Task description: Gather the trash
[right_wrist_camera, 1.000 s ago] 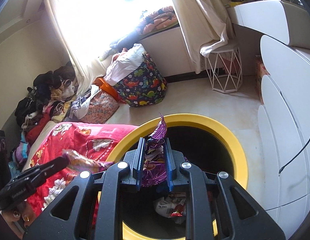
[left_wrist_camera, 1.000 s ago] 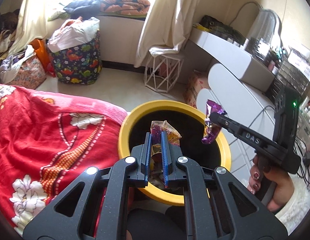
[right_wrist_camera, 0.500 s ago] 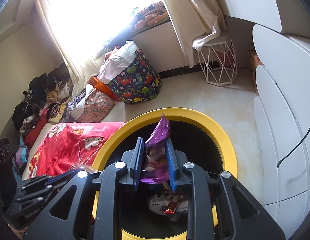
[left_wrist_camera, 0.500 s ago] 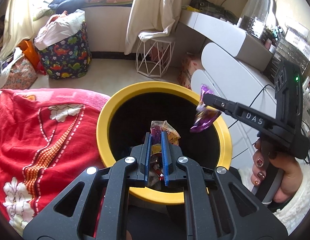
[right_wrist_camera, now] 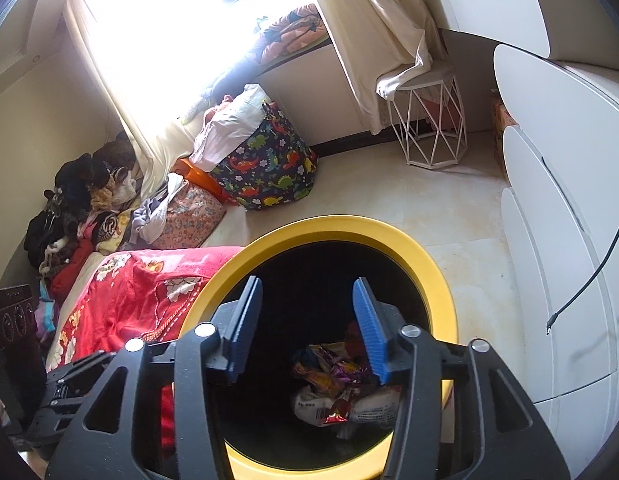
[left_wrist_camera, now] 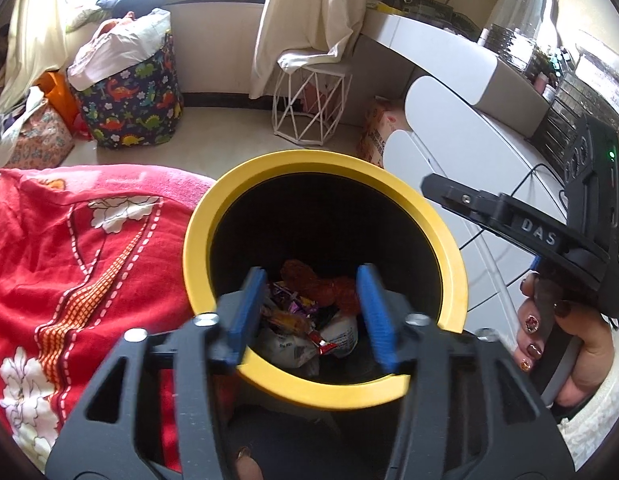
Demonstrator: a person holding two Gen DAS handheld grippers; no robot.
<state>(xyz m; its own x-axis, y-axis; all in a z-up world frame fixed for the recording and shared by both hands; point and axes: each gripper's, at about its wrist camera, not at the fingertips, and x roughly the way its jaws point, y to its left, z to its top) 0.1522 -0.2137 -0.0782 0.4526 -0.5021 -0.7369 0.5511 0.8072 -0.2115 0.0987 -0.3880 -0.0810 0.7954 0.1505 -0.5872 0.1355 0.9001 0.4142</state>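
A black trash bin with a yellow rim (left_wrist_camera: 453, 264) (right_wrist_camera: 437, 276) stands on the floor beside the bed. Snack wrappers (left_wrist_camera: 305, 320) (right_wrist_camera: 333, 372) lie in a heap at its bottom. My left gripper (left_wrist_camera: 311, 308) is open and empty right over the bin's mouth. My right gripper (right_wrist_camera: 307, 320) is open and empty over the same mouth. In the left wrist view the right gripper's body (left_wrist_camera: 521, 224) reaches in from the right over the rim, held by a hand.
A red floral blanket (left_wrist_camera: 69, 260) (right_wrist_camera: 141, 292) covers the bed left of the bin. A dinosaur-print bag (left_wrist_camera: 129, 100) (right_wrist_camera: 265, 164) and a white wire stool (left_wrist_camera: 309, 104) (right_wrist_camera: 429, 120) stand by the far wall. A white cabinet (left_wrist_camera: 449, 120) (right_wrist_camera: 557, 200) stands right of the bin.
Both grippers have opened and let go of their wrappers, the orange one from the left and the purple one from the right. The wrappers now lie inside the bin.
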